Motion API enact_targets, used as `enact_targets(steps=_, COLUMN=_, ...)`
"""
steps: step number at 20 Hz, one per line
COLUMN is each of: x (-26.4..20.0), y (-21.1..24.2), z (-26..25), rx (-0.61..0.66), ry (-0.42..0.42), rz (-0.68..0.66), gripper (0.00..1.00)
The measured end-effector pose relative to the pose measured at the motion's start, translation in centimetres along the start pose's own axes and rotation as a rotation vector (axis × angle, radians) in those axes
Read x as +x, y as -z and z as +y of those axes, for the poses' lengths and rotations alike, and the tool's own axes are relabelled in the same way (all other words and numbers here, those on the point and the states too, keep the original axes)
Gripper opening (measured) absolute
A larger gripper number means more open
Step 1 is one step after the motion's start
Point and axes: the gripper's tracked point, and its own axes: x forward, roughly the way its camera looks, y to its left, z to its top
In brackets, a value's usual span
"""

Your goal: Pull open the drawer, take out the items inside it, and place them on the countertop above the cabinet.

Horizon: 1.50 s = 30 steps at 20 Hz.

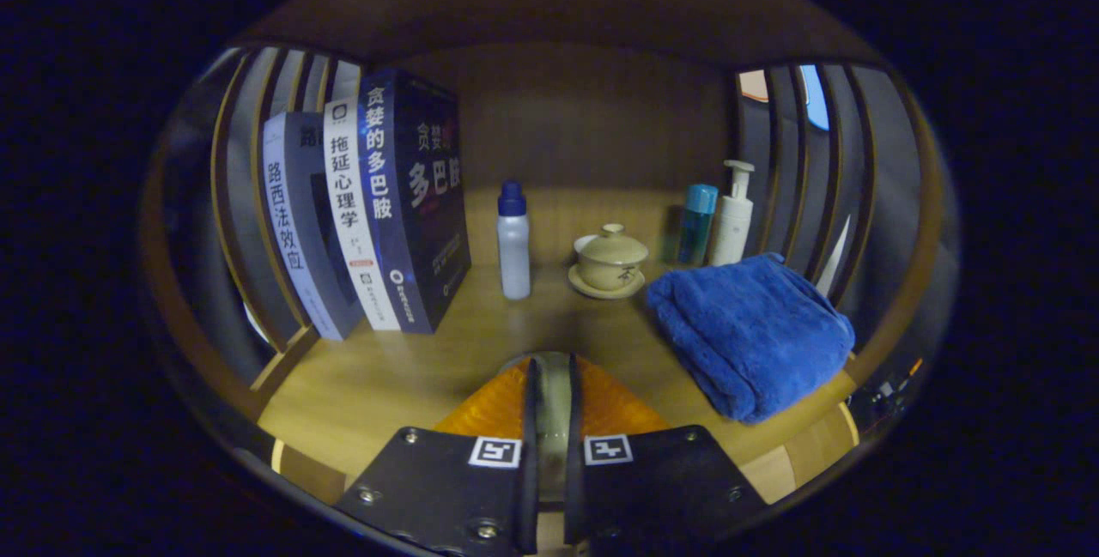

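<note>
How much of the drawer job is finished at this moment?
Done: hard to judge; a white bottle, a lidded cup and a blue towel are on the countertop. In hand: the tool hangs nearly shut above the countertop, with something pale in the gap that I cannot identify. Left: probably setting that down.

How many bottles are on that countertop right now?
3. White bottle beside the books; teal bottle and pump bottle behind the towel. Gripper nearly shut. More may hide behind the towel.

Book spines read 路西法效应 (286, 218), 拖延心理学 (348, 196) and 贪婪的多巴胺 (379, 154) (cover repeats 多巴胺)
</note>
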Motion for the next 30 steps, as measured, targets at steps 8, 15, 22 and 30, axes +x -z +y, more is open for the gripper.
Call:
enact_targets(steps=8, x=2.1, y=-0.9, z=-0.1, rx=0.042, ry=-0.023, rz=-0.034, gripper=0.13)
enact_targets(steps=15, x=1.2, y=-0.7, z=0.0, rx=0.033, ry=-0.003, rz=-0.033, gripper=0.27)
enact_targets(steps=22, x=-3.5, y=-2.8, z=-0.2, rx=0.056, ry=-0.065, rz=-0.097, gripper=0.96)
enact_targets(steps=30, x=-13.8, y=-5.7, z=-4.5, rx=0.09, ry=-0.011, rz=-0.178, gripper=1.0)
